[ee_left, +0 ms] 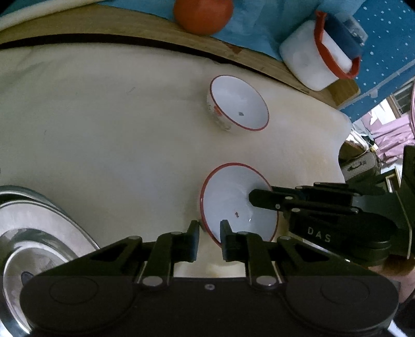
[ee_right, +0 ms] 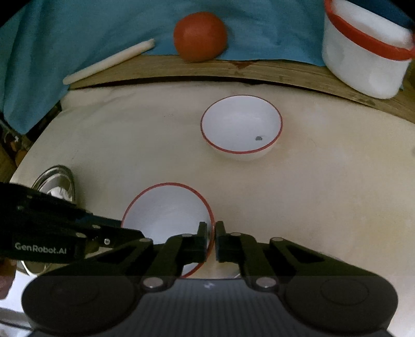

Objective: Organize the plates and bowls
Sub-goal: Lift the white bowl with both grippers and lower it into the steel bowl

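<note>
Two white bowls with red rims sit on the cream tabletop. On the near bowl (ee_left: 228, 199) (ee_right: 166, 207), both grippers clamp the rim. My left gripper (ee_left: 209, 233) is shut on its near-left edge, one finger inside and one outside. My right gripper (ee_right: 212, 233) is shut on the right edge, the thin rim pinched between its pads. The right gripper (ee_left: 259, 201) reaches in from the right in the left wrist view. In the right wrist view the left gripper (ee_right: 135, 233) enters from the left. The far bowl (ee_left: 238, 103) (ee_right: 241, 124) stands alone, upright.
Stacked steel plates (ee_left: 39, 220) (ee_right: 57, 181) lie at the left. At the back, a wooden board (ee_left: 116, 28) (ee_right: 233, 70) carries a tomato (ee_left: 202, 15) (ee_right: 199, 36), a white red-rimmed container (ee_left: 311, 59) (ee_right: 363, 51) and a white stick (ee_right: 109, 61).
</note>
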